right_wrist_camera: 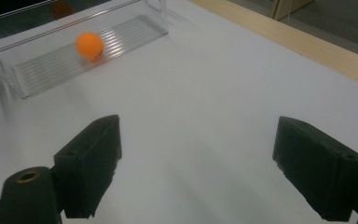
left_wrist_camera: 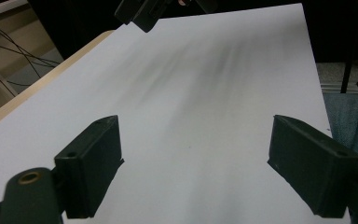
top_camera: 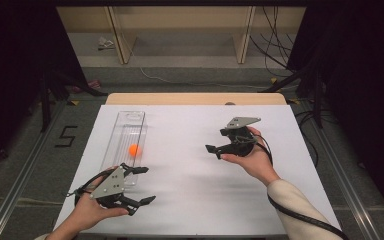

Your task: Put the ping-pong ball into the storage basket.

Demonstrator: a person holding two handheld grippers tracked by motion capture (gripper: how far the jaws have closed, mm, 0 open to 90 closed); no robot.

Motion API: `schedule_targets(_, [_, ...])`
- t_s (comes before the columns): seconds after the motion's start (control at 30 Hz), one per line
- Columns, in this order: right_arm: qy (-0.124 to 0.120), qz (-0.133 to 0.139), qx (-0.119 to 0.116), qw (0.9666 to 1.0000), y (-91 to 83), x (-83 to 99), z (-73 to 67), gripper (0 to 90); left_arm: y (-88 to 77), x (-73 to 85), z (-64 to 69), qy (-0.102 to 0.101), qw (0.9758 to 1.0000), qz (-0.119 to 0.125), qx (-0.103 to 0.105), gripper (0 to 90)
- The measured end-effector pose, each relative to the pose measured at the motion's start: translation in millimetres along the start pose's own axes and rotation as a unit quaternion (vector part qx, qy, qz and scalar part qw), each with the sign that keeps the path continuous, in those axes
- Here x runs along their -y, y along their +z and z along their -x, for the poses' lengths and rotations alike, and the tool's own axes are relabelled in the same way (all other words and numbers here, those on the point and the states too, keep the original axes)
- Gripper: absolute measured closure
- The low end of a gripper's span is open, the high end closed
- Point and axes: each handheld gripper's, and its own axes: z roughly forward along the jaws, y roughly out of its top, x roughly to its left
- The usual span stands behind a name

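From the high view, a white sheet (top_camera: 195, 170) covers the table (top_camera: 195, 98), leaving a strip of pale wood bare along the far edge. A long, narrow tray (top_camera: 125, 131) of clear plastic lies lengthwise on the left half of the sheet, its floor ribbed with fine ridges. A small, smooth orange ball (top_camera: 134, 149) sits inside it, about midway along. The left gripper (top_camera: 141, 185) is held low at the near left, just beside the tray's near end; its black jaws stand wide apart and point right, with nothing between them, and a grey three-cornered plate tops it. The right gripper (top_camera: 214, 151) is at centre right, well apart from the tray, its jaws pointing left toward it; they are foreshortened here, so the gap looks small but is hard to judge. A cream sleeve (top_camera: 300, 210) covers the right forearm, and a black cable loops beside it.

In the left gripper view, the two blocky matte-black jaws are spread over bare white sheet (left_wrist_camera: 205, 93), which shows soft grey shadow streaks. The right gripper's dark body (left_wrist_camera: 142, 11) hangs at the top edge, and blue cloth (left_wrist_camera: 352, 123) shows at the right.

In the right gripper view, the jaws are again spread wide and hold nothing. Beyond them, the tray (right_wrist_camera: 42, 70) lies at the upper left with the ball (right_wrist_camera: 89, 45) resting on its ridged floor. The table's wooden edge (right_wrist_camera: 317, 46) crosses the upper right.
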Motion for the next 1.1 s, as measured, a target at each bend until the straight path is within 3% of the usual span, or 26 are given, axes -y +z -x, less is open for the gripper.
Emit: schedule_targets(1.1, [0.039, 0.018, 0.038, 0.9983, -59.9, 47.1, 12.3, 16.3, 0.3, 0.4, -0.3, -0.001, 1.0000, -0.002, -0.001, 16.8])
